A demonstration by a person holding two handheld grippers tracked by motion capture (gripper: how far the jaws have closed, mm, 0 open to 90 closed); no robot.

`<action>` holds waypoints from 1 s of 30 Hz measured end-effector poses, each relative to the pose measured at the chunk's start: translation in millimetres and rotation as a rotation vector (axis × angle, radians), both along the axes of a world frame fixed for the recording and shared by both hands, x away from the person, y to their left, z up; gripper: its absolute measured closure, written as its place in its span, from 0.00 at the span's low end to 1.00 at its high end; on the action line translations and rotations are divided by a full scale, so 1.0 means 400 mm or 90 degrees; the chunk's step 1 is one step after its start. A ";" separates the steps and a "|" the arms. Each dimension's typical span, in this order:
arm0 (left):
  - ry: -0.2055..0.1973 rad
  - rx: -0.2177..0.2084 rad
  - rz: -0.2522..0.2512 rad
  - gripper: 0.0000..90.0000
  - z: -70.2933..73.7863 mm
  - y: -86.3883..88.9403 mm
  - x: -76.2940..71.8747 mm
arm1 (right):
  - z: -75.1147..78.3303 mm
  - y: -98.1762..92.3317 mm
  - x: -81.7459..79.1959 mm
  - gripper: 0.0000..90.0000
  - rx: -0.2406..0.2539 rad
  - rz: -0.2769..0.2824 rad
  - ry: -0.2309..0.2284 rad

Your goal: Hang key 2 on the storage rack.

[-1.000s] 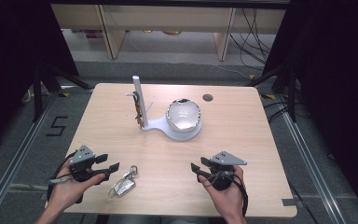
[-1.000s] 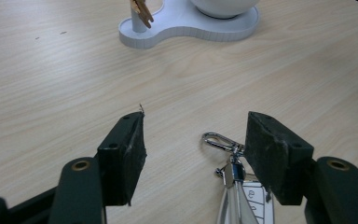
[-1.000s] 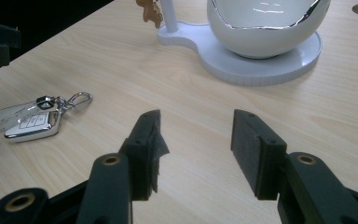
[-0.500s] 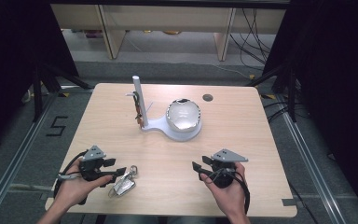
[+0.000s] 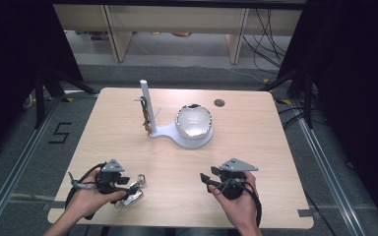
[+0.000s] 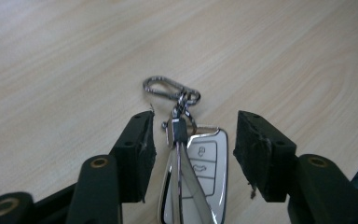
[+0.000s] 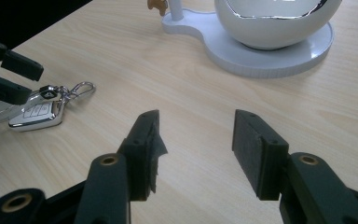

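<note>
A silver and white car key fob [image 6: 198, 182] with a metal clip [image 6: 168, 88] lies flat on the wooden table [image 5: 256, 147] near its front left. My left gripper [image 5: 130, 186] reaches over it from the left. In the left gripper view [image 6: 193, 140] the fob lies between the two pads with a gap on each side. These jaws have just been closing, so the gripper is open around the fob. My right gripper [image 5: 207, 181] rests at the front right, open with nothing between its pads [image 7: 196, 140]; its jaws have just been opening. The right gripper view also shows the fob [image 7: 35, 109].
A white stand [image 5: 177, 135] sits mid-table, with an upright pole [image 5: 145, 101] carrying small brown hanging items [image 5: 149, 123] and a shiny white bowl [image 5: 194, 120]. A dark round hole [image 5: 219, 103] is at the back. Dark floor and cables surround the table.
My left gripper has moved right and slightly down onto the key fob, and its jaws have narrowed around it. The right hand has stayed put.
</note>
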State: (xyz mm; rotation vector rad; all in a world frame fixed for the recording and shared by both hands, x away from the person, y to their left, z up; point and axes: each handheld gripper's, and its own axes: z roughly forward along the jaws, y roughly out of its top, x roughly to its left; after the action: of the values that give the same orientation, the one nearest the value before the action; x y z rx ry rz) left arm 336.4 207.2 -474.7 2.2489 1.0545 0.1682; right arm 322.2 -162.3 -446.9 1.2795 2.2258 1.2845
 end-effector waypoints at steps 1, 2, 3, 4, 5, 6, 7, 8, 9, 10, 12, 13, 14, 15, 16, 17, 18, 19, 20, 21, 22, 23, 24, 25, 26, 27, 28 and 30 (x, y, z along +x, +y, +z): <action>0.004 -0.002 0.010 0.55 -0.005 0.000 0.001 | -0.001 0.001 -0.002 0.58 0.003 -0.008 0.005; 0.009 -0.003 0.016 0.56 -0.008 -0.001 0.003 | -0.002 -0.002 0.001 0.58 -0.001 -0.002 0.004; 0.017 -0.002 0.011 0.57 -0.012 0.002 0.010 | -0.003 -0.002 0.001 0.58 0.000 -0.002 0.004; 0.024 -0.010 0.018 0.59 -0.015 0.001 0.016 | -0.004 -0.005 0.001 0.58 -0.007 0.002 0.002; 0.031 -0.021 0.024 0.60 -0.018 0.000 0.022 | -0.003 -0.006 0.000 0.58 -0.012 -0.003 0.005; 0.037 -0.024 0.026 0.60 -0.019 -0.003 0.029 | -0.003 -0.006 0.000 0.57 -0.014 -0.001 0.003; 0.042 -0.030 0.028 0.60 -0.020 -0.006 0.033 | -0.002 -0.005 -0.001 0.57 -0.012 -0.003 0.005; 0.047 -0.028 0.032 0.60 -0.019 -0.010 0.038 | -0.002 -0.006 -0.001 0.57 -0.013 -0.002 0.003; 0.050 -0.031 0.032 0.60 -0.021 -0.016 0.044 | -0.002 -0.003 -0.001 0.57 -0.001 0.003 0.012; 0.050 -0.025 0.026 0.61 -0.022 -0.019 0.050 | 0.000 0.000 -0.004 0.57 0.006 -0.005 0.019; 0.059 -0.019 0.027 0.61 -0.023 -0.026 0.059 | -0.001 -0.003 -0.001 0.57 0.002 -0.001 0.014; 0.063 -0.020 0.029 0.62 -0.025 -0.030 0.063 | -0.001 -0.003 -0.001 0.57 0.001 0.000 0.012; 0.065 -0.022 0.035 0.62 -0.027 -0.034 0.065 | -0.001 -0.005 -0.001 0.57 -0.004 -0.003 0.005; 0.069 -0.018 0.034 0.63 -0.027 -0.036 0.068 | -0.002 -0.004 -0.001 0.57 -0.002 -0.002 0.007; 0.073 -0.012 0.033 0.63 -0.028 -0.038 0.070 | -0.003 -0.006 0.001 0.57 -0.006 0.005 0.004; 0.074 -0.012 0.038 0.64 -0.030 -0.042 0.071 | -0.003 -0.007 0.002 0.57 -0.011 0.008 0.000; 0.074 -0.005 0.041 0.65 -0.031 -0.043 0.071 | -0.003 -0.008 0.002 0.57 -0.011 0.008 0.001; 0.079 0.000 0.041 0.66 -0.032 -0.044 0.071 | -0.003 -0.008 0.002 0.57 -0.010 0.008 0.001; 0.083 0.003 0.044 0.67 -0.032 -0.047 0.069 | -0.004 -0.008 0.002 0.57 -0.003 0.013 0.011; 0.087 0.004 0.041 0.68 -0.033 -0.047 0.070 | -0.004 -0.008 0.002 0.57 -0.002 0.013 0.011; 0.088 0.008 0.041 0.69 -0.034 -0.048 0.070 | -0.004 -0.008 0.002 0.57 -0.003 0.012 0.010; 0.086 0.016 0.045 0.70 -0.035 -0.051 0.069 | -0.004 -0.008 0.002 0.57 -0.003 0.012 0.012; 0.092 0.017 0.045 0.71 -0.036 -0.052 0.070 | -0.003 -0.007 0.001 0.57 -0.009 0.010 0.008; 0.095 0.035 0.031 0.72 -0.034 -0.049 0.073 | -0.003 -0.007 0.001 0.57 -0.011 0.009 0.001; 0.097 0.022 0.040 0.73 -0.037 -0.052 0.073 | -0.003 -0.005 0.000 0.57 -0.006 0.005 0.007; 0.094 0.015 0.059 0.75 -0.038 -0.058 0.072 | -0.004 -0.005 0.001 0.57 -0.008 0.008 0.002; 0.095 0.020 0.057 0.76 -0.037 -0.058 0.074 | -0.002 -0.006 0.000 0.57 -0.016 0.005 0.006; 0.097 0.016 0.058 0.79 -0.038 -0.060 0.077 | -0.006 -0.005 0.002 0.56 -0.006 0.008 0.007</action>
State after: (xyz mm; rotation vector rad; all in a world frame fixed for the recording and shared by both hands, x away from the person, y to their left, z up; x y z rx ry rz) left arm 367.2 183.4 -489.8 2.2666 1.2418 0.0490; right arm 323.0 -164.2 -449.3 1.2741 2.2493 1.2728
